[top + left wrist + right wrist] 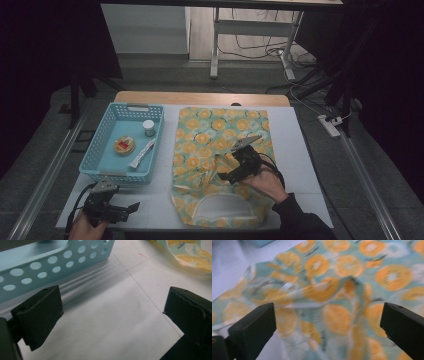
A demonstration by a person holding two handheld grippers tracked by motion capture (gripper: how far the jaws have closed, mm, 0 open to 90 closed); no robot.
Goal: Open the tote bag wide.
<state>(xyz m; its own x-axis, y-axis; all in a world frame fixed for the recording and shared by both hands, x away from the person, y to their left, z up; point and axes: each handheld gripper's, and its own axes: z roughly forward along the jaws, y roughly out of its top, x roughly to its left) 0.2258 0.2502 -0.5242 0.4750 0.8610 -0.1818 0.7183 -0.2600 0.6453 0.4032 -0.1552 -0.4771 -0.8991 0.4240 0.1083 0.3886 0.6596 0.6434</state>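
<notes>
- Bag (220, 165) w/ orange print lies flat on the desk (300, 150), right of centre; long axis runs away from the person, handle cut-out at the near end, closed end far.
- Near-mid part is rumpled: a raised fold (332, 290) sits just ahead of the right tongs (226, 176), which hover over the bag's near-right part, pointing left across it.
- Right tongs: jaws wide apart, nothing between them; the fold is ahead of the pads, not touched, as far as the blurred right gripper view shows.
- Left tongs (134, 206): also wide apart, empty, low over bare desk at the near-left corner, just in front of the basket (100, 150); bag's near-left edge (190, 255) is off to their right, well apart.
- So right hand (267, 182) is much nearer the bag; probably any grab at the fold or mouth is its job, approach right-to-left.
- Basket lies left of the bag, close beside but not touching; holds a small jar (148, 128), a round tin (124, 145), a tube (142, 153).
</notes>
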